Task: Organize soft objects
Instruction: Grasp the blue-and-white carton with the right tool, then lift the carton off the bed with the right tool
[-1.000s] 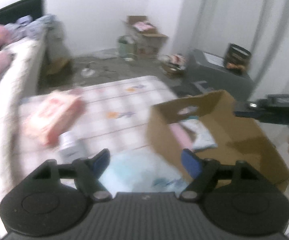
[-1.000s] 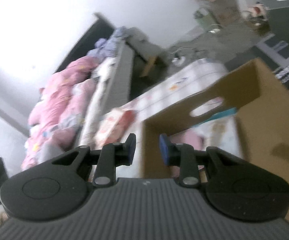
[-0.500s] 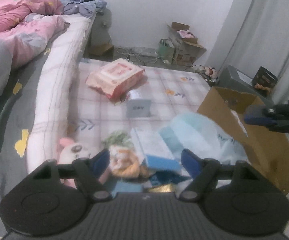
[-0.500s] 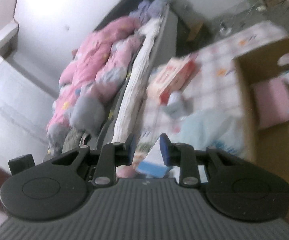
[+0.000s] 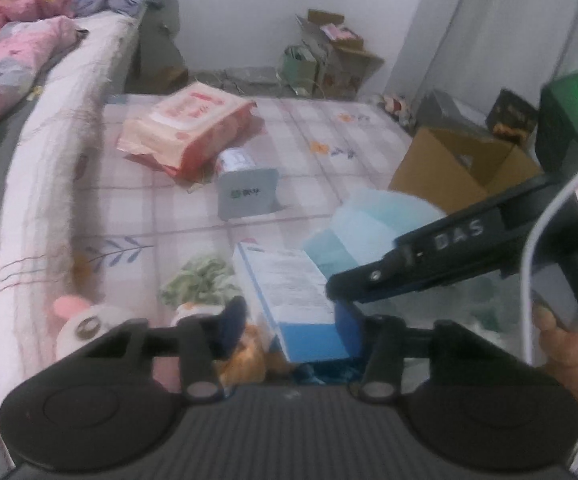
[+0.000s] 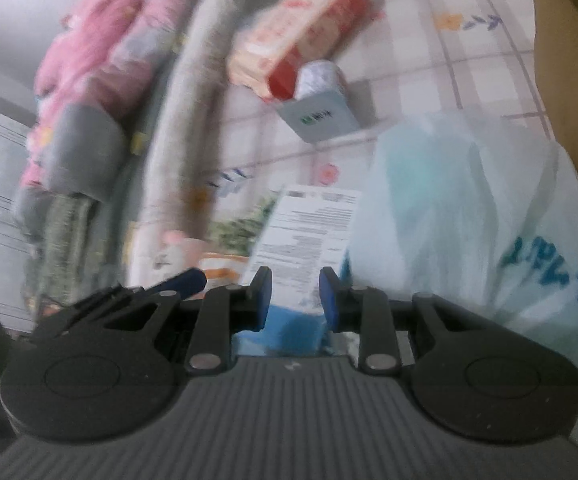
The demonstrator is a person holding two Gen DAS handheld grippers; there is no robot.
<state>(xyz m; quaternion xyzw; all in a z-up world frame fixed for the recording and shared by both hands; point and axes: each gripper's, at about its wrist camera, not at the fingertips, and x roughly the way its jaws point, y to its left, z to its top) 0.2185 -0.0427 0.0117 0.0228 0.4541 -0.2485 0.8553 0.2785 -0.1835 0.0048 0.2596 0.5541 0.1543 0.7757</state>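
On the checked bedsheet lies a white-and-blue pack [image 5: 289,288] [image 6: 309,232] beside a pale blue plastic bag [image 5: 373,224] [image 6: 449,208]. My left gripper [image 5: 291,322] straddles the pack's blue end and its jaws are closing. The left pad still stands off the pack, with an orange-and-green plush [image 5: 201,284] showing in the gap. My right gripper [image 6: 295,300] is narrowly open and holds nothing. It reaches in from the right, over the same pack, in the left wrist view [image 5: 333,292]. A white plush with pink ears [image 5: 85,320] lies at the left.
A pink wipes pack [image 5: 189,128] [image 6: 297,32] and a small grey box [image 5: 247,194] [image 6: 321,118] lie farther up the sheet. An open cardboard box [image 5: 461,168] [image 6: 569,60] stands at the right. A pink duvet [image 5: 9,40] covers the bed at the left. A hand [image 5: 569,344] grips the right tool.
Both grippers swung away from the cardboard box and came down over the pile on the sheet. The left jaws have narrowed around the white-and-blue pack. The right gripper now crosses the left view.
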